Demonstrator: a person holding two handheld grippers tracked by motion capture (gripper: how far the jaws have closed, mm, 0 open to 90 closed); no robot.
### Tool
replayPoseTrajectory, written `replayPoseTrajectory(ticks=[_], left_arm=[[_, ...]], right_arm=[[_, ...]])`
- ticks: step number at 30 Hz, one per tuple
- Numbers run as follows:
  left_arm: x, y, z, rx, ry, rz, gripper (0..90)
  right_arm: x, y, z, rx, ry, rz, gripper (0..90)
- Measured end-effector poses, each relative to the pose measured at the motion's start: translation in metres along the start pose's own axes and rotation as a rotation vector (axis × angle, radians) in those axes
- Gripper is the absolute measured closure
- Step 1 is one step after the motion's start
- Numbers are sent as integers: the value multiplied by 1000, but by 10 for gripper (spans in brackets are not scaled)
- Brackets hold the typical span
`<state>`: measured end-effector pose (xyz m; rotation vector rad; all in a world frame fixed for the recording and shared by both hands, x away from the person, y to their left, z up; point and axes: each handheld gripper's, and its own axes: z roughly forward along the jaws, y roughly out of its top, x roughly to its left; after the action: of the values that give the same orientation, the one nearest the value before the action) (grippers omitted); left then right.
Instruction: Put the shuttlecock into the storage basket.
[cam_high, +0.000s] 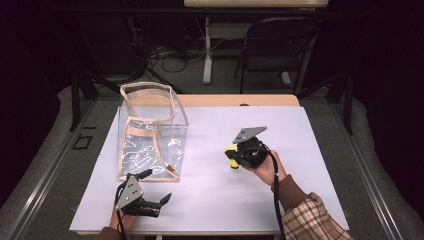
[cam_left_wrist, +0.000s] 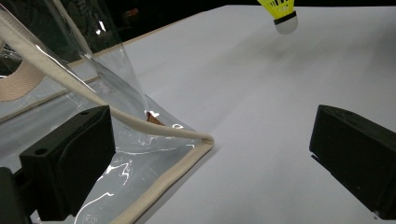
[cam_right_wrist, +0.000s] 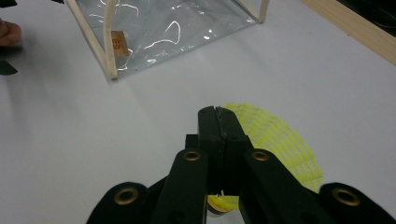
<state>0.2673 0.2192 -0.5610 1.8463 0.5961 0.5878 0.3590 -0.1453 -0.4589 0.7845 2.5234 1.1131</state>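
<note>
1. The right gripper (cam_right_wrist: 218, 122) has its fingers pinched together on the yellow shuttlecock (cam_right_wrist: 275, 140), right of centre over the desk (cam_high: 300, 135).
2. The left gripper (cam_left_wrist: 210, 154), fingers spread wide and empty, sits at the near-left by the clear bag (cam_high: 150, 135).

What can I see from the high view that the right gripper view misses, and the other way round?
The high view takes in the whole scene: the white table top, a dark folding chair behind it, the checked sleeve, and the left tool with its jaws apart near the bag.

The right gripper view comes close: the right tool is shut on the skirt of the yellow mesh shuttlecock, and a small brown label shows on the bag.

Both show the clear plastic bag with beige trim and the shuttlecock.
</note>
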Motion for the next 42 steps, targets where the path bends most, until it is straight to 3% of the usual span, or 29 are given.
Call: replayPoseTrajectory(ticks=[42], left_arm=[[0, 0, 0, 1, -4, -2, 1]], right_arm=[[-10, 29, -12, -46, -23, -37, 900]])
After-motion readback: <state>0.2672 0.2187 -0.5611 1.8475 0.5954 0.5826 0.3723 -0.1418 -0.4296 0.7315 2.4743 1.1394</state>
